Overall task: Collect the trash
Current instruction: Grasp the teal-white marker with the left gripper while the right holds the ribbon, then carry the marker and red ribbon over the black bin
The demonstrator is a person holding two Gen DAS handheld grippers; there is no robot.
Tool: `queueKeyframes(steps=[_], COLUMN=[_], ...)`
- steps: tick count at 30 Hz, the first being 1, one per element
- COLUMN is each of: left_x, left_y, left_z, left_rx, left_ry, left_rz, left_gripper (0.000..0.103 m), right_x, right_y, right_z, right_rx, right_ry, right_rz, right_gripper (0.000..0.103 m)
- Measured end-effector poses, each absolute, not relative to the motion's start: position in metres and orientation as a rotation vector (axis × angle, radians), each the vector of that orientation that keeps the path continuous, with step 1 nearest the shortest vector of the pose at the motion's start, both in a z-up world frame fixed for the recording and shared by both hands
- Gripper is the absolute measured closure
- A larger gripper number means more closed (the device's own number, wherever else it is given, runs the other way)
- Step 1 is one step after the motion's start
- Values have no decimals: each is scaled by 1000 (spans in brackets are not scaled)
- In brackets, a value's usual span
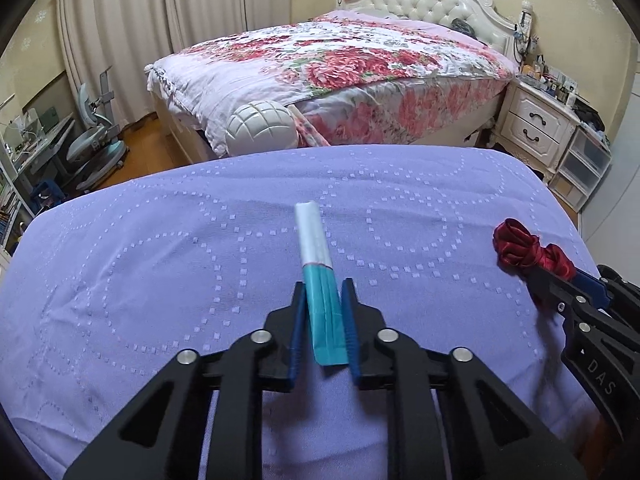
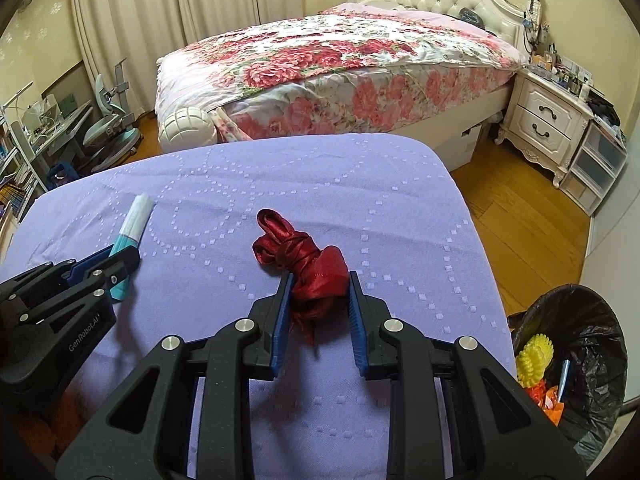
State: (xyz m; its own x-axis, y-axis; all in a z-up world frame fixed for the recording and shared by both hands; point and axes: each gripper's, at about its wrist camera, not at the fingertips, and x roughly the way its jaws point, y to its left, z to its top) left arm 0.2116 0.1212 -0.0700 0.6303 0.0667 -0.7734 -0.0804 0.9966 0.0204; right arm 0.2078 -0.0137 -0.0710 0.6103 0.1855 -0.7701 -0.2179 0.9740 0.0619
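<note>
A flat teal and white packet (image 1: 316,240) lies on the purple cloth-covered surface (image 1: 160,260). My left gripper (image 1: 323,285) is shut on its teal end, both blue pads against its edges. In the right wrist view the same packet (image 2: 138,216) sticks out past the left gripper (image 2: 128,258) at the left. A knotted bundle of dark red satin ribbon (image 2: 304,252) sits mid-surface, and my right gripper (image 2: 320,277) is shut on it. From the left wrist view the ribbon (image 1: 516,244) shows at the right edge, in the right gripper (image 1: 538,278).
A bin lined with a black bag (image 2: 592,320) stands low at the right of the surface and holds yellow and orange scraps (image 2: 534,356). Beyond the far edge are a floral bed (image 1: 340,64), a white ribbed ball (image 1: 260,124) and a white nightstand (image 2: 548,120).
</note>
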Motion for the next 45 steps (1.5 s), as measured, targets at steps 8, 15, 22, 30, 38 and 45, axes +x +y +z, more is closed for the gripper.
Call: queueKeyframes(steps=[8, 15, 22, 30, 38, 45], left_x=[187, 163, 136, 110, 93, 84], left_y=[129, 133, 127, 111, 89, 55], left_z=[-69, -63, -58, -53, -46, -39], left_rx=[-53, -82, -90, -90, -82, -52], left_ry=[882, 870, 853, 831, 797, 771], left_rz=[46, 42, 29, 2, -33, -98], left_gripper=[97, 97, 97, 97, 97, 97], right_x=[186, 165, 132, 99, 72, 53], right_y=[-13, -15, -19, -32, -51, -83], right_z=[-70, -69, -66, -59, -45, -37], right_rx=[-36, -29, -28, -18, -7, 15], right_ry=[883, 883, 876, 860, 824, 788], right_rz=[248, 258, 269, 266, 250, 182], right_gripper=[78, 79, 79, 79, 79, 79])
